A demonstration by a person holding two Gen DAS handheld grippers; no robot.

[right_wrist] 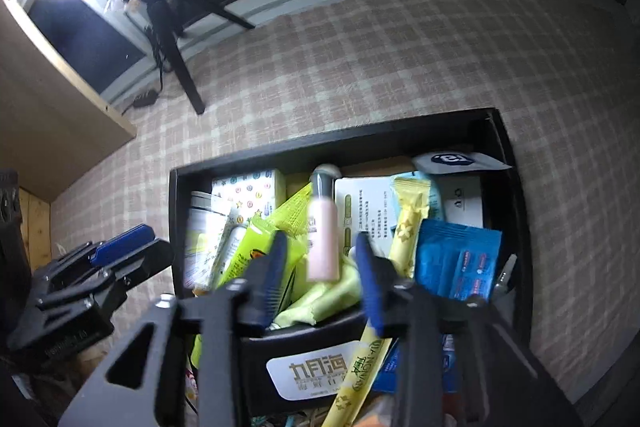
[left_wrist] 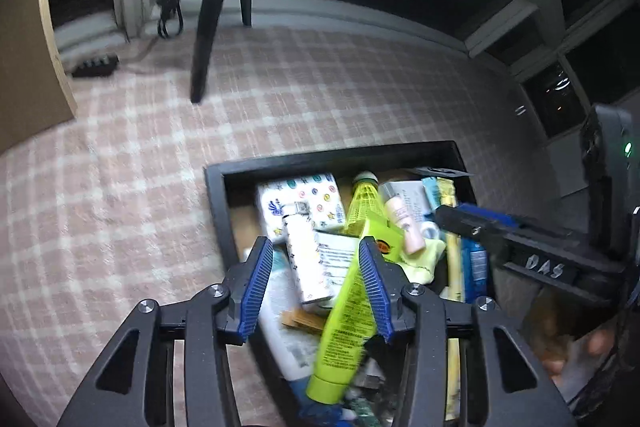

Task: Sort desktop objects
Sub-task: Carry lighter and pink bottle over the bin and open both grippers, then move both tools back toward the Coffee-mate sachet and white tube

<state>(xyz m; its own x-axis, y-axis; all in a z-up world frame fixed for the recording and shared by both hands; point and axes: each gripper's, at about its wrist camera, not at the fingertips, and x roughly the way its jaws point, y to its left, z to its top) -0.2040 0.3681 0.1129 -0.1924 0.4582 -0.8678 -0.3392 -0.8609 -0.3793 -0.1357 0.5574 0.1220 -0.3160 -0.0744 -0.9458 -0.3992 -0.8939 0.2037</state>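
Observation:
A black box [left_wrist: 218,203] full of small items sits on a checked cloth; it also shows in the right wrist view [right_wrist: 176,227]. My left gripper [left_wrist: 316,249] is open above it, over a white bottle [left_wrist: 306,259] and a lime-green tube [left_wrist: 344,331] that leans by the right finger. My right gripper [right_wrist: 322,247] is open over the box, and a pink bottle with a grey cap [right_wrist: 323,227] stands blurred between the fingers, apart from both. The right gripper shows in the left wrist view [left_wrist: 476,223], and the left gripper in the right wrist view [right_wrist: 120,247].
The box also holds a patterned tissue pack [left_wrist: 304,199], a yellow shuttlecock tube [left_wrist: 362,203], blue sachets [right_wrist: 456,259], yellow sticks [right_wrist: 408,223] and a light-green cloth [right_wrist: 332,295]. A black chair leg [left_wrist: 204,47] and a power strip [left_wrist: 96,67] lie beyond.

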